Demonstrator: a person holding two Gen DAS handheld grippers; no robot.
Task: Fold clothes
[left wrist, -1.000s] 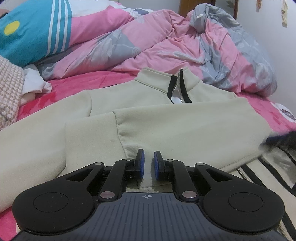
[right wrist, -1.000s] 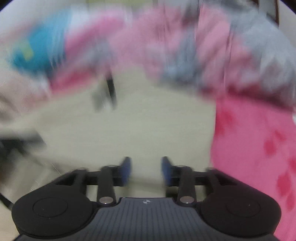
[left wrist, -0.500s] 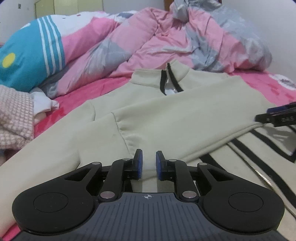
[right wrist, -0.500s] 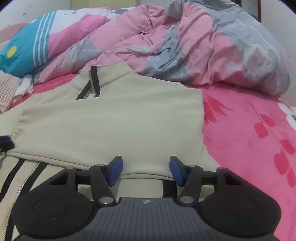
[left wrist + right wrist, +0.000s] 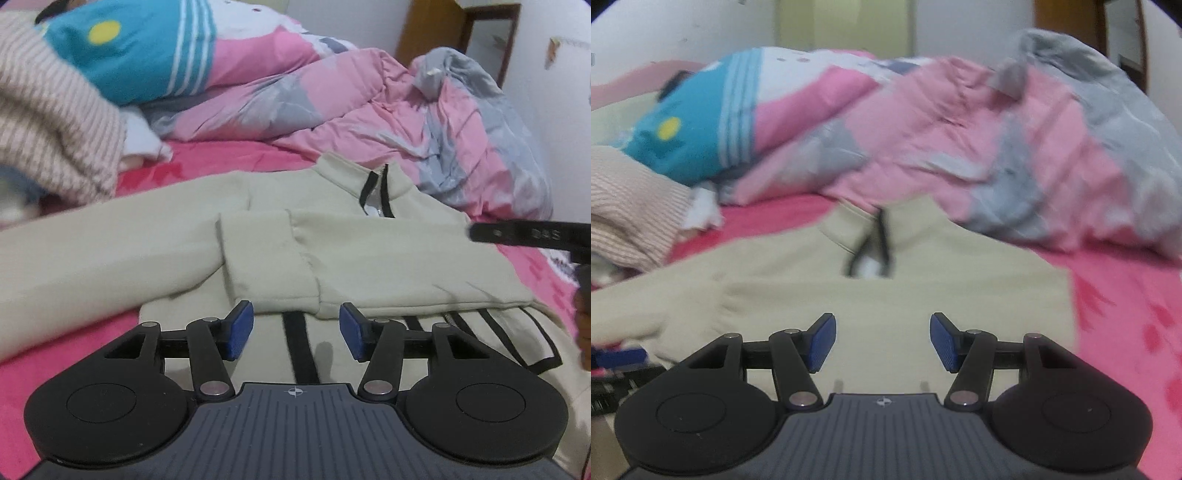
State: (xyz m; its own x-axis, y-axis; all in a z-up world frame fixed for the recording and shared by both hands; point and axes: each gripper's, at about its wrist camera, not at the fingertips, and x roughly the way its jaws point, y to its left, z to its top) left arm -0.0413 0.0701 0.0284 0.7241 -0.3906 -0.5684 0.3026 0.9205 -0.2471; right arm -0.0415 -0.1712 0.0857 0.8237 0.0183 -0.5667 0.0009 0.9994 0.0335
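Note:
A cream zip-neck jacket (image 5: 369, 251) with black trim lies flat on the pink bed sheet (image 5: 55, 369). One sleeve (image 5: 266, 266) is folded across its chest and the other sleeve (image 5: 110, 240) stretches out to the left. My left gripper (image 5: 295, 325) hovers just in front of the folded cuff; its jaws are opening and nothing is between them. In the blurred right wrist view the right gripper (image 5: 882, 338) stands open above the jacket (image 5: 923, 295), holding nothing. One right gripper finger (image 5: 532, 236) reaches in from the right edge of the left wrist view.
A crumpled pink and grey quilt (image 5: 369, 110) is heaped behind the jacket's collar. A blue, white and pink cushion (image 5: 129, 48) and a striped knit garment (image 5: 48, 122) lie at the back left. A wall and a wooden door frame (image 5: 432, 33) stand beyond the bed.
My left jaws have spread apart and drawn back from the folded sleeve, which stays lying across the chest. The right gripper has lifted and pulled back from the jacket's edge.

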